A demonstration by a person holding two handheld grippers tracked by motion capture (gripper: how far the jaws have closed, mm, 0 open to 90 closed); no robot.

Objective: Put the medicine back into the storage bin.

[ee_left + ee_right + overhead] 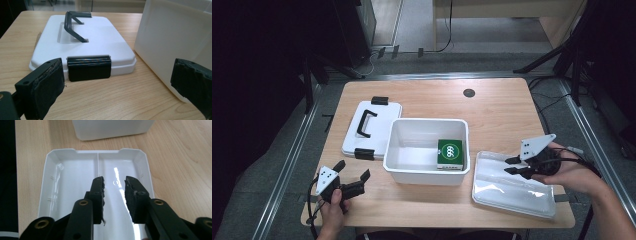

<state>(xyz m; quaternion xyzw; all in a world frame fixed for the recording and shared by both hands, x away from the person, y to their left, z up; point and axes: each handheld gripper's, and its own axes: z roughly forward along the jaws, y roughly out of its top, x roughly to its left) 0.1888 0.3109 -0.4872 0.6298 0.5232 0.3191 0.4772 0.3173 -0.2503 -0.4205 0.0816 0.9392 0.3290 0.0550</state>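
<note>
On the wooden worktop (492, 112), seen from the high view, a white bin (427, 150) stands in the middle with a green box (450, 154) inside it, against its right wall. Just left of the bin lies a white lid (372, 130) with a black handle (366, 123) and black clips. To the right of the bin lies a shallow white tray (512, 185). The left gripper (353, 178) sits near the front left corner, fingers spread wide and empty, pointing toward the bin. The right gripper (513, 165) hovers over the tray, its fingers a little apart and holding nothing. From the left gripper view, the two fingers (47, 85) stand far apart just above the worktop (112, 100); the lid (100, 45) lies ahead, its near clip (89, 68) facing the camera and its handle (75, 26) raised, and the bin (175, 37) rises at the right. From the right gripper view, the fingers (98, 192) are parted by a narrow gap above the tray (70, 177), which is split by a centre ridge; the bin (112, 128) stands beyond it.
</note>
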